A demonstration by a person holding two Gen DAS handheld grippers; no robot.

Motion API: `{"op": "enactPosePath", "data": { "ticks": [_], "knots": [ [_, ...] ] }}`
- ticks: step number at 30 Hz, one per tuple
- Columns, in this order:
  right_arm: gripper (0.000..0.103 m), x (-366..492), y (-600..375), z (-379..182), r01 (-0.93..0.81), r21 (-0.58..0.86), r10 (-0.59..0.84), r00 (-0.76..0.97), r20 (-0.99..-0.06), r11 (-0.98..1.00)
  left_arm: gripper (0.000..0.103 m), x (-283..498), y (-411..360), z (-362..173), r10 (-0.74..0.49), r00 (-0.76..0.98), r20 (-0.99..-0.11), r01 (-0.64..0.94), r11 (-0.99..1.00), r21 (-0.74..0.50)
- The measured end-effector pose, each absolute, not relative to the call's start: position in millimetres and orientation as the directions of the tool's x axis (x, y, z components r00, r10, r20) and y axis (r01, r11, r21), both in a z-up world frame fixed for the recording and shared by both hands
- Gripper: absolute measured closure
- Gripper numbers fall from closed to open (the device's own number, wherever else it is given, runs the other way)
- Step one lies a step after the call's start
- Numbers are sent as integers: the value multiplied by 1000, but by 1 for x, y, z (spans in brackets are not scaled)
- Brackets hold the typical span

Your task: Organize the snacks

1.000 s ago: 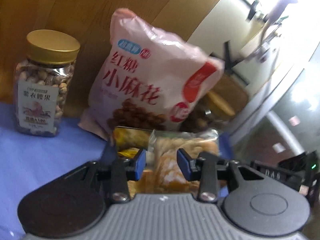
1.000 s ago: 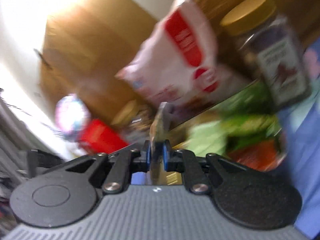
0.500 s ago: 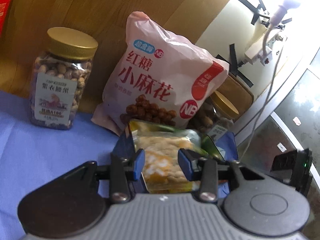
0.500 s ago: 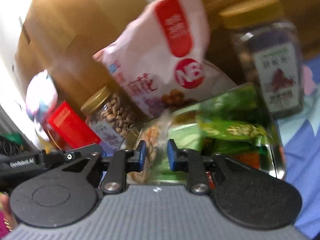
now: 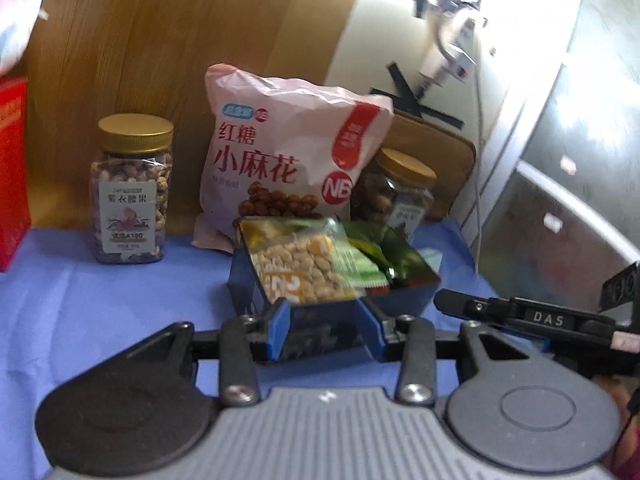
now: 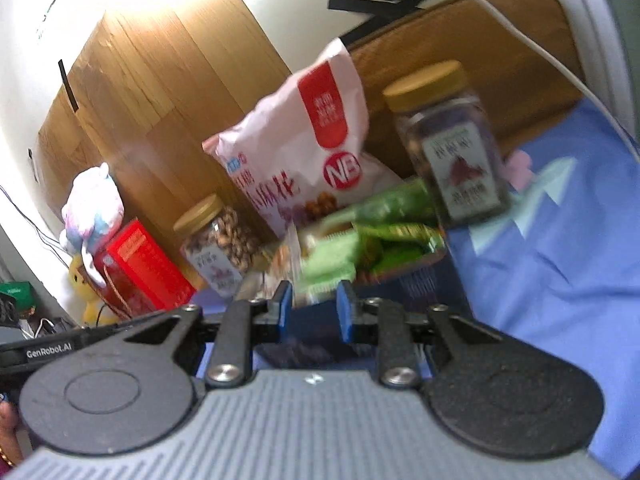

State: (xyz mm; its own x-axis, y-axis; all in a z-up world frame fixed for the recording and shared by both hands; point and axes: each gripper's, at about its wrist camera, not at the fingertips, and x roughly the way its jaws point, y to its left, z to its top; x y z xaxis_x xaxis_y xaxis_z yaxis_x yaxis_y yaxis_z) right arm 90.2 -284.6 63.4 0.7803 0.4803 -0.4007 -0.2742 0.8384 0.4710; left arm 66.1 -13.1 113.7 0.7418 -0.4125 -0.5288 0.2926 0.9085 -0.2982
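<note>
A dark blue box on the blue cloth holds a clear packet of nuts and green packets. Behind it stand a pink snack bag, a gold-lidded nut jar to its left and a second jar to its right. My left gripper is open and empty, just in front of the box. My right gripper is open and empty, also near the box; the bag, the packets and both jars show there, blurred.
A red carton stands at the far left, also in the right wrist view with a plush toy on it. A wooden panel backs the table. A white cable hangs at the right.
My right gripper has let go of the packet it held and opened. Both grippers have drawn back from the box, which now sits farther ahead.
</note>
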Motion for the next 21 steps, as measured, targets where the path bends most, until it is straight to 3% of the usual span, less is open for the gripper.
{"op": "enactPosePath", "data": {
  "ticks": [4,6,10,12,15,21],
  "knots": [
    [75,55,-284,59,-257,444,452,790,-415,858,63,34,-26,112,-350,761,-547,278,937,-212],
    [74,36,-282,57,-255,423,437,798,-416,869,52,20,-31,109,-321,767,-556,266,947,-180],
    [72,1,-275,50,-262,413,433,807,-402,872,43,-3,-38,100,-278,762,-585,244,960,-139],
    [68,-14,-270,46,-269,410,433,814,-387,871,21,-11,-40,94,-261,759,-596,230,965,-130],
    [61,-35,-263,39,-274,402,428,826,-366,874,3,-25,-42,85,-219,770,-600,203,975,-95],
    [60,-58,-259,27,-276,424,444,815,-372,862,0,-43,-44,77,-158,765,-624,151,986,-65]
  ]
}}
